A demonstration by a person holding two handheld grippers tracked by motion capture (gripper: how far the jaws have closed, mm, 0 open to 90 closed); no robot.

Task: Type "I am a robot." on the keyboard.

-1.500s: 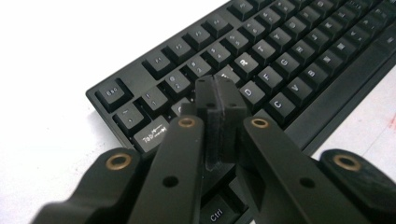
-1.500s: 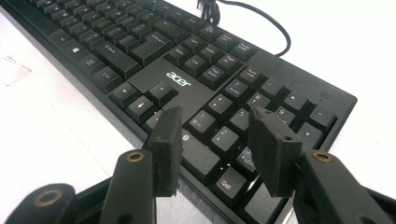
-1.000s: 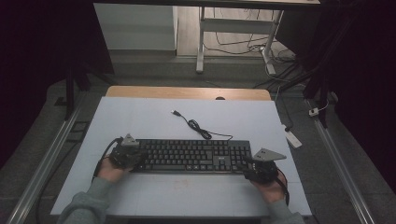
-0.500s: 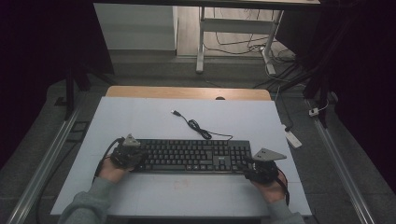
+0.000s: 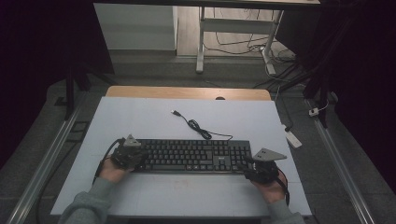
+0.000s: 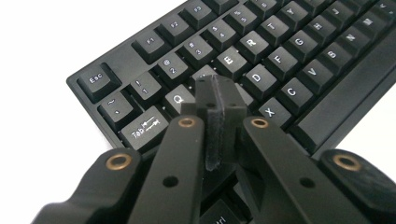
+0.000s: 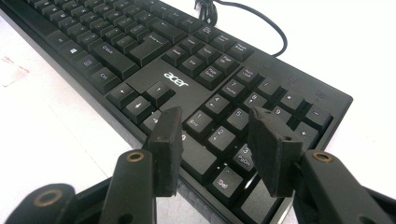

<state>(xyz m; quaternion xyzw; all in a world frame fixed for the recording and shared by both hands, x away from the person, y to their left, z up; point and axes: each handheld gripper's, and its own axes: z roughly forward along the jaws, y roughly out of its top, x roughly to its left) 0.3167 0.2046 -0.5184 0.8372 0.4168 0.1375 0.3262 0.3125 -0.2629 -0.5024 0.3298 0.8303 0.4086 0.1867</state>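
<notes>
A black keyboard (image 5: 191, 156) lies across the near half of the white tabletop (image 5: 140, 121), and its cable (image 5: 198, 127) curls away to a USB plug (image 5: 175, 112). At the keyboard's left end sits my left gripper (image 5: 130, 153). In the left gripper view its pads are pressed together with nothing between them, the left gripper (image 6: 219, 93) low over the letter keys (image 6: 229, 60) near Q and E. My right gripper (image 5: 258, 167) is at the keyboard's right end. The right gripper (image 7: 217, 135) is open, its jaws standing apart above the number pad (image 7: 233, 116) by the front edge.
A white adapter block (image 5: 294, 138) lies on the floor past the table's right edge. Metal rails (image 5: 51, 154) run along both sides of the table. Behind the table stand another desk's legs (image 5: 201, 42) and floor cables. A faint tape mark (image 7: 11, 70) sits in front of the keyboard.
</notes>
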